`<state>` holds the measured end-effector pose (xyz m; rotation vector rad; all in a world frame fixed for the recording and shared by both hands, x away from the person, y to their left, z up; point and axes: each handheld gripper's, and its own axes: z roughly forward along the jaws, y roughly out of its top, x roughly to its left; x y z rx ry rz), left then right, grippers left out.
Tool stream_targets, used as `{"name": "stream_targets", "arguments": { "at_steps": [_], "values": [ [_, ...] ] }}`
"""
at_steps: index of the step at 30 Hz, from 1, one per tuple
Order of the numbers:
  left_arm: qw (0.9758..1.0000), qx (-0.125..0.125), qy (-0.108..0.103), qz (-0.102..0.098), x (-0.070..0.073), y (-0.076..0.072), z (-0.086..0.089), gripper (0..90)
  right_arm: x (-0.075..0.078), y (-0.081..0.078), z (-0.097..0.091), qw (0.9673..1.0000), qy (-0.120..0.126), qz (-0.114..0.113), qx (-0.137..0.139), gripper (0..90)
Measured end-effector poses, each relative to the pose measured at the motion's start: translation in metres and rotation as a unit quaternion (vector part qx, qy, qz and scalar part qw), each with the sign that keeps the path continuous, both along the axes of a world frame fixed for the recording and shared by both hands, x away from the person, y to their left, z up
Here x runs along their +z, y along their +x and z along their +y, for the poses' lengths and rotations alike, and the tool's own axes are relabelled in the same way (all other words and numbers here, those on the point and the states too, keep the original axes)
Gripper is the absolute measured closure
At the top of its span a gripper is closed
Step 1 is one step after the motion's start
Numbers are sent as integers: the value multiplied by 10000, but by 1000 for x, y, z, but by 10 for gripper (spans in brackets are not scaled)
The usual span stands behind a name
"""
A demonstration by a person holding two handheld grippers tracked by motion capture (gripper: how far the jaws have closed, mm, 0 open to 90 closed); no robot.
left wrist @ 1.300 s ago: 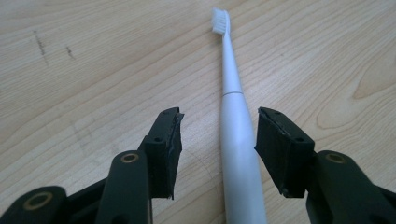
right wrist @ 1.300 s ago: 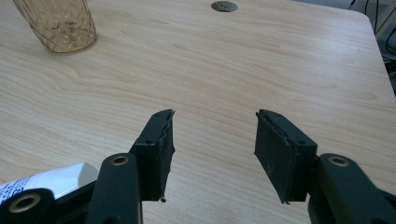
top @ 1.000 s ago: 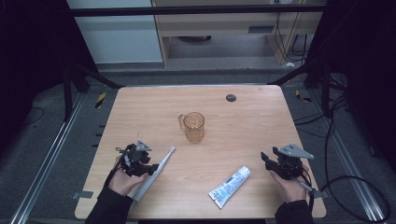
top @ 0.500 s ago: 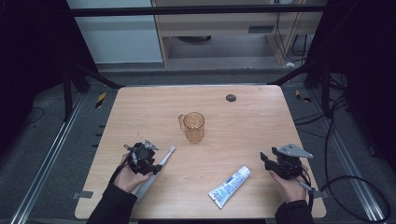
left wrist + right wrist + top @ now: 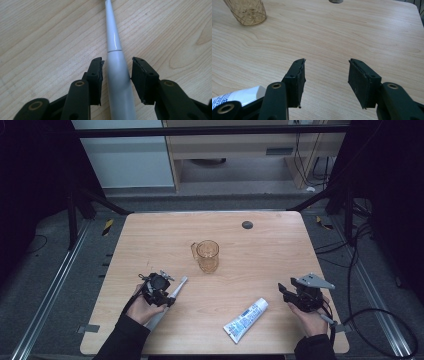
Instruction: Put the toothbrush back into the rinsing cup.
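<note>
Seen from above: a pale wooden tabletop (image 5: pixel 150 235) with a white electric toothbrush (image 5: pixel 170 295) lying aslant near its front-left corner, slim neck toward the middle of the tabletop, thick handle toward the front edge. Left gripper (image 5: pixel 159 290) set down over the handle, held by a hand in a dark sleeve coming in across the front edge. In the left gripper view, black jaws straddling the handle (image 5: pixel 117 75) just below the seam with the neck, having just been closing in on it; right pad at or just off the white plastic, left pad with a thin gap, so no firm grip yet, toothbrush flat on the wood.

Near the front-right corner, right gripper (image 5: pixel 291 293) hovering low over bare wood, jaws parted wide with nothing between them, as shown in the right gripper view (image 5: pixel 325 72). Just to its left, a white toothpaste tube (image 5: pixel 246 320) lying diagonally close to the front edge, apart from the jaws.

At the centre of the tabletop, an amber glass mug (image 5: pixel 206 255) standing upright, well apart from both grippers. Close to the far edge, a small dark round disc (image 5: pixel 247 225).
</note>
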<state>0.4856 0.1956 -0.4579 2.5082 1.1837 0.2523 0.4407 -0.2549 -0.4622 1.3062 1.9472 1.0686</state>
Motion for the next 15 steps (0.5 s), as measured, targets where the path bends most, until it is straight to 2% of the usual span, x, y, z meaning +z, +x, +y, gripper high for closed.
{"name": "stream_targets", "arguments": {
  "at_steps": [7, 15],
  "values": [
    [9997, 63, -11, 246, -6, 5, -1, 623, 0, 1, 0, 10000, -3, 6, 12, 472],
    [9990, 159, -130, 404, -9, 9, 1, 647, -1, 1, 0, 10000, -12, 27, 28, 473]
  ]
}}
